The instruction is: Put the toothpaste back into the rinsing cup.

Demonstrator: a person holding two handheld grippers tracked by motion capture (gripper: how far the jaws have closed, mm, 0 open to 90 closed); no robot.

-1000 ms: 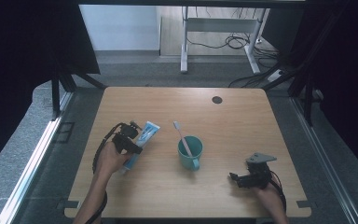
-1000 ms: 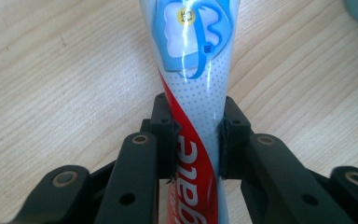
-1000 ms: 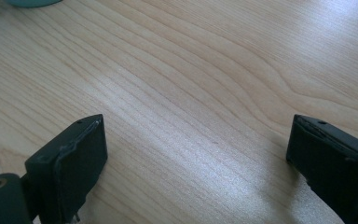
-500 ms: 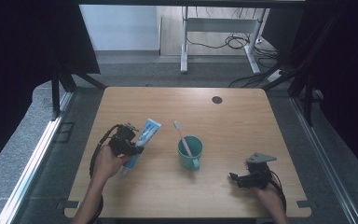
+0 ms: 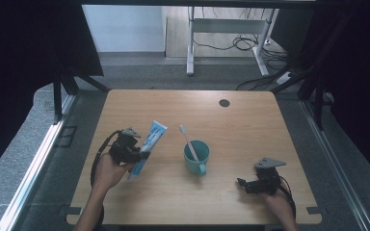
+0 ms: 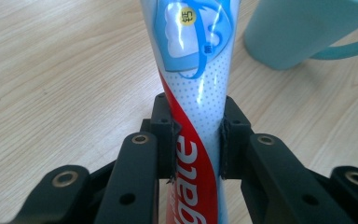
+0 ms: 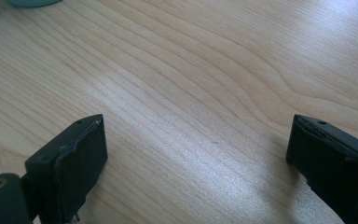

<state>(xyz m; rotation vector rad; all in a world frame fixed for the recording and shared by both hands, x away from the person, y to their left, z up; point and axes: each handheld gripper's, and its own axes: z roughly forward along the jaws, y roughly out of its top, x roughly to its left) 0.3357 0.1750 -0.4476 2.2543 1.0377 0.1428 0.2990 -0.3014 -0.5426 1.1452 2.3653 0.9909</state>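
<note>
A blue, white and red toothpaste tube is clamped across its middle by my left gripper, shut on it, at the table's left. The tube slants up and away, its crimped end highest. To its right stands a teal mug with a white toothbrush leaning out of it. My right gripper rests low at the table's front right, jaws wide open over bare wood, nothing between them.
The wooden table has a dark round cable hole near its far edge. Beyond the far edge are a white desk frame and cables on the floor. Dark curtains close in both sides.
My left gripper has lifted the toothpaste tube and carried it slightly right, toward the mug. The right gripper, mug and toothbrush have not moved.
</note>
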